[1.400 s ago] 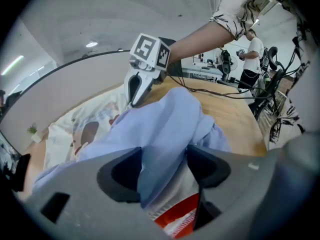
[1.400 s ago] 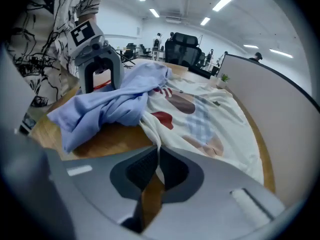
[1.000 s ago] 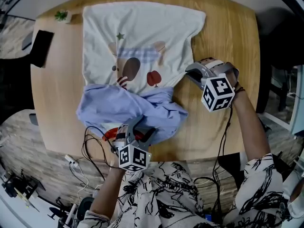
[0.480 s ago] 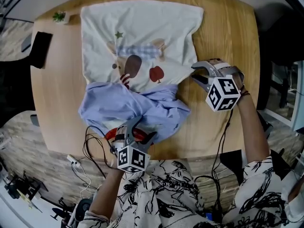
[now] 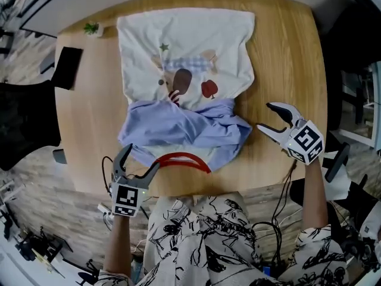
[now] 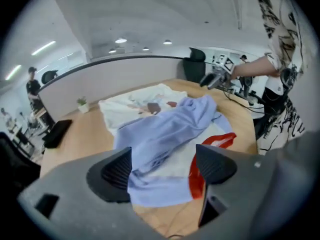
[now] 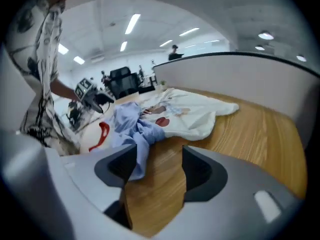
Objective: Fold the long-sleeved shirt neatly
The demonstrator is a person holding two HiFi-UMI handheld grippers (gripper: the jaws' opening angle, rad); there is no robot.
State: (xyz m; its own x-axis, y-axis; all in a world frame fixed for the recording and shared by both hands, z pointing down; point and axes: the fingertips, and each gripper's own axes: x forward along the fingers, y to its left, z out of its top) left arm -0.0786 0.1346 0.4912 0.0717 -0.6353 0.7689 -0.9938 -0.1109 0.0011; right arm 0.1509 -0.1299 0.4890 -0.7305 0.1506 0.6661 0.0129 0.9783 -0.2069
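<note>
The long-sleeved shirt (image 5: 184,52) lies flat on the round wooden table (image 5: 286,64): a cream body with a cartoon print, and light blue sleeves (image 5: 184,127) bunched across its near part. A red collar (image 5: 184,158) shows at the near hem. My left gripper (image 5: 140,159) hovers at the table's near edge, left of the collar. It is open and its jaws have just been opening, with nothing between them. My right gripper (image 5: 266,117) is right of the blue cloth, over bare wood. It is open too, its jaws also just opening, and empty.
A black phone (image 5: 66,67) and a small potted plant (image 5: 91,28) sit at the table's far left. Cables (image 5: 107,171) hang off the near edge by my left gripper. A black chair (image 5: 24,118) stands to the left of the table.
The right gripper came off the shirt's right edge, opened, rolled and drew back to the right. The left gripper pulled off the blue cloth to the left, baring the red collar.
</note>
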